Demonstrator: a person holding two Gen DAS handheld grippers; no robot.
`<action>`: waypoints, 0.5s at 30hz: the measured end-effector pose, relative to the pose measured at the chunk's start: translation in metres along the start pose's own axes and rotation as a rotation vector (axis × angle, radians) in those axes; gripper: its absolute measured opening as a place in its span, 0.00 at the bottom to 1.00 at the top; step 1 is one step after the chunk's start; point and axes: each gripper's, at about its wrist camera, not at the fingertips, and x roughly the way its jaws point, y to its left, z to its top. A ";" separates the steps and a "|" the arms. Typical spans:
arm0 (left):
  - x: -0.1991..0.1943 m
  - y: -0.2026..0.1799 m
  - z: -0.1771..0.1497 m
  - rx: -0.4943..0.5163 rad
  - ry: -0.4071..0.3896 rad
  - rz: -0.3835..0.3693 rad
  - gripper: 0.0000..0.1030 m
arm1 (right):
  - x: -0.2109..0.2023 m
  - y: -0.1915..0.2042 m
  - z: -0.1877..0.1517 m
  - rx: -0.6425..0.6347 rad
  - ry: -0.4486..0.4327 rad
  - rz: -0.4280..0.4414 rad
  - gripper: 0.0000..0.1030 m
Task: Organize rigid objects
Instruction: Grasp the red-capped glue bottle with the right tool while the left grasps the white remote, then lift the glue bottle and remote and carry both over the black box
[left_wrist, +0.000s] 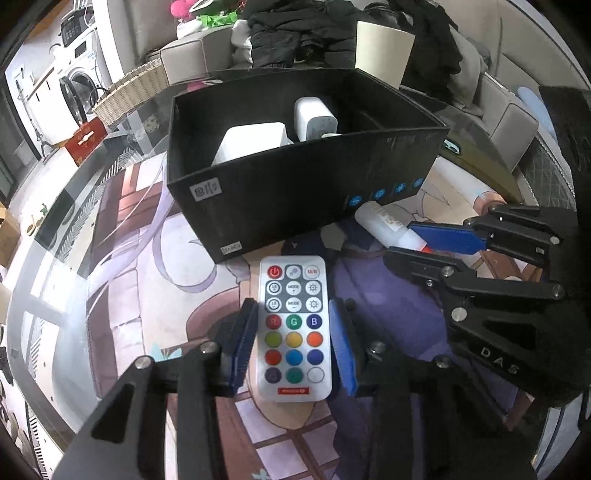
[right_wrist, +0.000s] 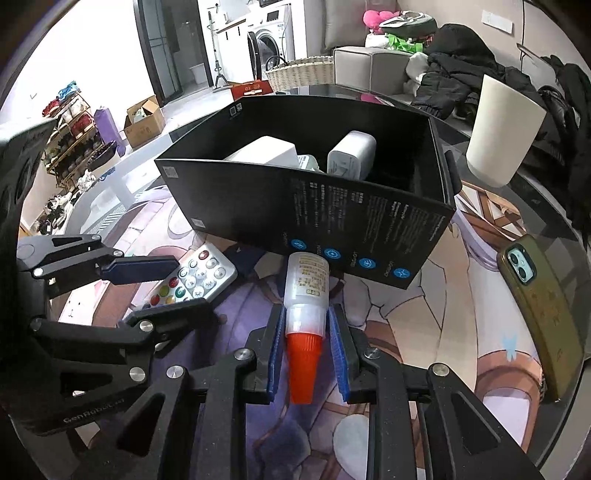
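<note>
Straddling remote (left_wrist: 294, 328), left gripper (left_wrist: 293, 345) unclenched, right gripper (right_wrist: 306, 354) grasping glue bottle (right_wrist: 305, 295)

Light: bright daylight from the far left, blown out white there.
Glare: pale reflections on the glossy worktop (left_wrist: 48, 258).
Shadows: soft.
Edges: strong fisheye bending, dark corners.
Focus: centre sharp, edges softer.
</note>
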 end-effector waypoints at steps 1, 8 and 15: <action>-0.001 0.001 0.000 -0.005 -0.003 -0.004 0.37 | 0.000 0.000 0.000 -0.002 -0.002 0.002 0.20; -0.016 0.000 0.001 0.001 -0.076 0.000 0.37 | -0.009 0.001 -0.005 0.010 -0.029 0.012 0.20; -0.048 -0.003 0.001 0.037 -0.229 0.029 0.37 | -0.041 0.010 -0.004 -0.002 -0.165 0.021 0.20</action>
